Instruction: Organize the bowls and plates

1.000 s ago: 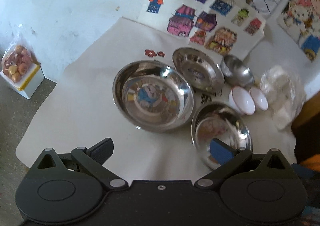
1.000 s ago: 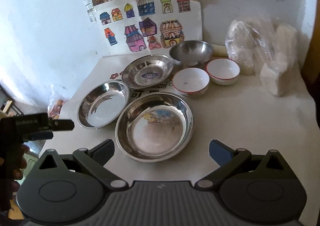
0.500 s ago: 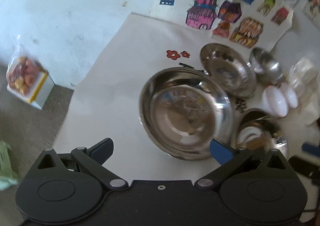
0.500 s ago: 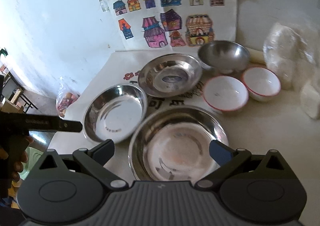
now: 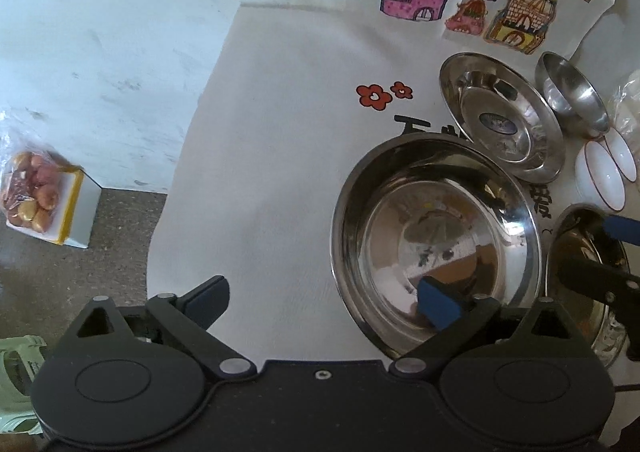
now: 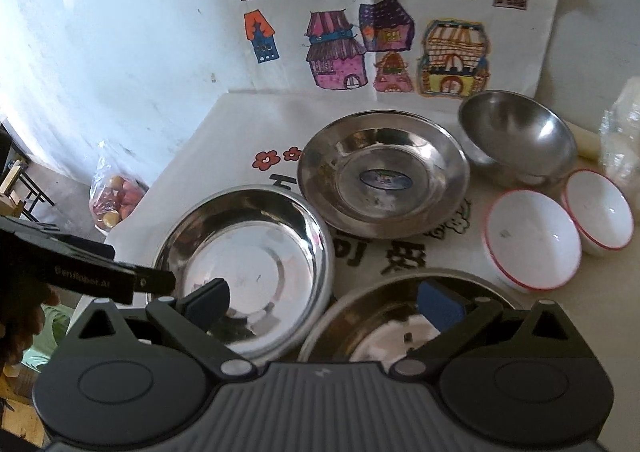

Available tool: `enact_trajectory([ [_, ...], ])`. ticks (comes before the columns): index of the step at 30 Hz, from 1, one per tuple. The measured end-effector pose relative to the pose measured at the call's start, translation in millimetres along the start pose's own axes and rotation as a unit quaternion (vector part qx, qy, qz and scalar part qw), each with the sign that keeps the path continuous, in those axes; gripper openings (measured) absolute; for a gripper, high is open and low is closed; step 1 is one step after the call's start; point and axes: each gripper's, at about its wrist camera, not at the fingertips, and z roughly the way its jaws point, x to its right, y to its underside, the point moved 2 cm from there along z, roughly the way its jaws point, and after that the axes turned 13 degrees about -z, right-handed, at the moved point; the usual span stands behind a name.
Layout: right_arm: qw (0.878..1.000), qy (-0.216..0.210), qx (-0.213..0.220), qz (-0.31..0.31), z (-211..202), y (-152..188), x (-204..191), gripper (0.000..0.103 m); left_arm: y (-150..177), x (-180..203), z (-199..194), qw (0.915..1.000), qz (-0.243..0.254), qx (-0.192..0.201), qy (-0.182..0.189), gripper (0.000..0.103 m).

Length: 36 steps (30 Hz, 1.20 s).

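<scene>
Plates and bowls sit grouped on the white tabletop (image 6: 240,120) below a sheet of coloured house drawings (image 6: 384,24). Nearest the left gripper (image 5: 320,294) is a wide, deep steel bowl (image 5: 434,232), mirror-bright, its rim just touching a shallower steel plate (image 6: 384,180) with a small oval sticker at its centre. Behind that plate stands a rounder, duller steel bowl (image 6: 518,140), and beside it two small white bowls (image 6: 532,238) with thin red rims, touching each other. A second large steel bowl (image 6: 400,320) lies directly under the right gripper (image 6: 322,294). Both grippers are spread wide and hold nothing; the left one's right finger hangs over the deep bowl's inside, the right one's over the bowl below it. A bag of fruit (image 5: 34,192) rests on a box on the floor.
</scene>
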Motion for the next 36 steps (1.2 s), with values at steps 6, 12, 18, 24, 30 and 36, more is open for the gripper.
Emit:
enact_trajectory([
  [6, 1.0, -0.008, -0.014, -0.008, 21, -12, -2, 0.086, 0, 4, 5, 0.9995, -0.016, -0.012, 0.026, 0.084],
  [12, 1.0, -0.015, -0.024, -0.011, 33, -18, 2, 0.071, 6, 7, 8, 0.9981, -0.046, -0.021, 0.035, 0.074],
  [18, 0.999, -0.027, -0.04, -0.016, 46, -21, 9, 0.051, 9, 3, 12, 0.9946, -0.091, -0.029, 0.041, 0.051],
  [24, 0.997, -0.042, -0.058, -0.011, 55, -19, 13, 0.026, 10, 2, 11, 0.992, -0.117, -0.019, 0.043, 0.029],
  [30, 0.997, -0.045, -0.062, -0.022, 56, -17, 10, 0.01, 13, -8, 9, 0.9898, -0.138, -0.015, 0.03, 0.012],
  [36, 0.997, -0.058, -0.043, -0.03, 47, -18, 7, 0.01, 17, -10, -4, 0.9899, -0.139, 0.002, 0.029, 0.012],
])
